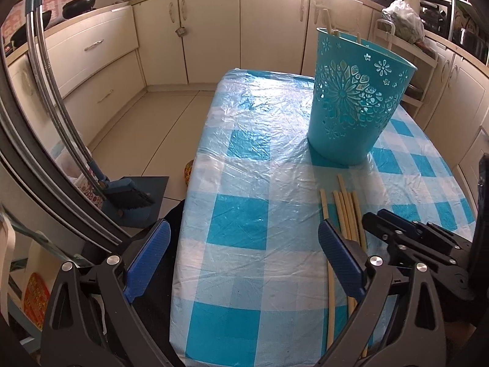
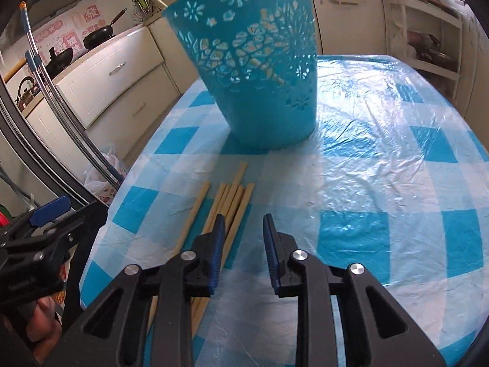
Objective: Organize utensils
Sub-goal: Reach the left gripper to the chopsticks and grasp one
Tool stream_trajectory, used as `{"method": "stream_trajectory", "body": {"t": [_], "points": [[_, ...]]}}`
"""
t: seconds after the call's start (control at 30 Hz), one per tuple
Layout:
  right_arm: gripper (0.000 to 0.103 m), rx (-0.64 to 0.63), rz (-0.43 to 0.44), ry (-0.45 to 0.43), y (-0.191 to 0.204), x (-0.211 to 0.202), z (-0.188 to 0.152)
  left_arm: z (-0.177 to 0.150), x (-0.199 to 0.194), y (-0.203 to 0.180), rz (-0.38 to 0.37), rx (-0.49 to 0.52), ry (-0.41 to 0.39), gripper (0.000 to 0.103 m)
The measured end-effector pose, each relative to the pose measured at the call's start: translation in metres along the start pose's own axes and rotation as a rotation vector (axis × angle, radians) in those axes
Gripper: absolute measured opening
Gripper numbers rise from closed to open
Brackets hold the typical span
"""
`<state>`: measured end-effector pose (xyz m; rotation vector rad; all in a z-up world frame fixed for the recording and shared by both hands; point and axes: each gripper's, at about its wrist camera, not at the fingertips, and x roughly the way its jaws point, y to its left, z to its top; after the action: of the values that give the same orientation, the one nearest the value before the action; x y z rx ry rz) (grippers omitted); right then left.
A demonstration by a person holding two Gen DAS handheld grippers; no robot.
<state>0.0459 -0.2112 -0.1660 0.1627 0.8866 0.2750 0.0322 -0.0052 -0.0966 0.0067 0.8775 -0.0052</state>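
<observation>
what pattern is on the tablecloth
Blue and white checks on the tablecloth, under clear plastic; right wrist view shows it best.

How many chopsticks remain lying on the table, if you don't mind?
6 chopsticks lie side by side before the basket; one sits slightly apart. The gripper may hide others.

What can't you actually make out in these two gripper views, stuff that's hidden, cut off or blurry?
- Inside of the teal basket: both views show only its wall; in the left wrist view a few chopstick tips poke above the rim, so no count.
- Basket rim: cut off by the top edge in the right wrist view.
- Loose chopsticks on the table: near ends hidden behind the right gripper.
</observation>
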Motion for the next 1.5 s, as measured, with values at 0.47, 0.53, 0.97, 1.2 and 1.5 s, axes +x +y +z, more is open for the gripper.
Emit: {"method": "stream_trajectory", "body": {"t": [0.47, 0.53, 0.97, 1.2, 1.5], "points": [[0.010, -0.179, -0.128, 0.051, -0.023, -0.001, 0.005, -0.002, 0.030, -0.035, -0.028, 0.120, 0.084, 0.093], [0.010, -0.148, -0.117, 0.048, -0.031, -0.002, 0.004, 0.000, 0.040, -0.041, -0.021, 0.131, 0.105, 0.093], [0.011, -0.086, -0.072, 0.016, -0.039, -0.002, 0.006, 0.010, 0.070, -0.061, 0.011, 0.186, 0.148, 0.086], [0.011, -0.070, -0.059, 0.015, -0.042, -0.001, 0.009, 0.017, 0.070, -0.073, -0.049, 0.216, 0.143, 0.056], [0.011, -0.083, -0.069, 0.018, -0.042, 0.000, 0.010, 0.022, 0.074, -0.071, -0.146, 0.194, 0.168, 0.010]]}}
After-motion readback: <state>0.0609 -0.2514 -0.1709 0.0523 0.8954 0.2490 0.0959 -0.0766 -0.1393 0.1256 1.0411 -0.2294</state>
